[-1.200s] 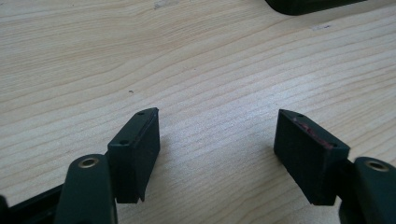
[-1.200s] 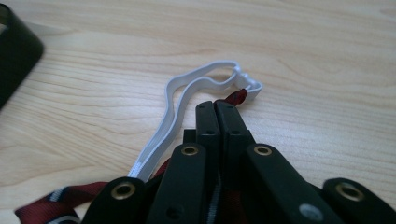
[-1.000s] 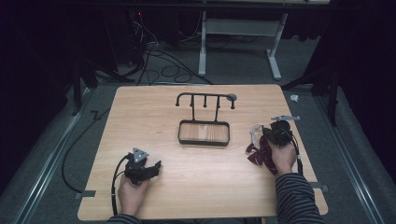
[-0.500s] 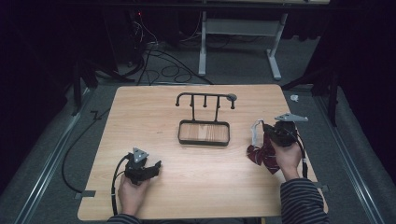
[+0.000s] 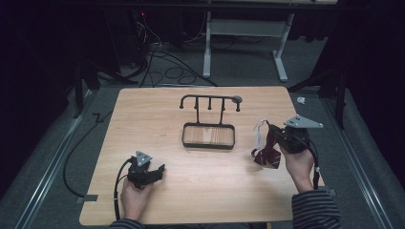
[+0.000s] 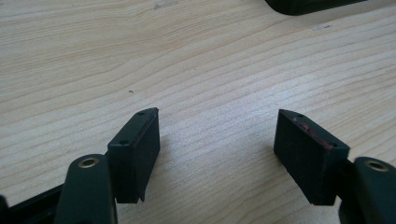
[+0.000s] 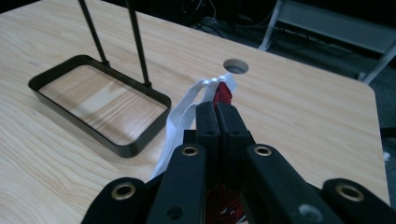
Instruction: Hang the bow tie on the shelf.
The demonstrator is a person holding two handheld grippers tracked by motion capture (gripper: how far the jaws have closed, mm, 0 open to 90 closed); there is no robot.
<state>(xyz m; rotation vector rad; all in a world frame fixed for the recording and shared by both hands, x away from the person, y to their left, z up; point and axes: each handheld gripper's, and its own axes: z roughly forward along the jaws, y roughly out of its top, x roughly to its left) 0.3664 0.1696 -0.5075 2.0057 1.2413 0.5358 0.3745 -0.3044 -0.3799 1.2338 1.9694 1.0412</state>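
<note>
Wooden worktop [image 5: 200, 191], black hook rack [image 5: 209, 123] at centre.
Right tool [image 5: 273, 134] clenched on maroon bow tie [image 5: 266, 153], lifted clear, likely for hanging; left tool [image 5: 154, 172] released, resting idle.

In the right gripper view, the right gripper [image 7: 217, 109] covers most of the dark red cloth [image 7: 224, 93], and the stand [image 7: 135, 44] loses its top at the upper edge. In the left gripper view, the tray [image 6: 308, 4] shows as a cut-off corner. The high view leaves the cloth's pattern too small to read.
</note>
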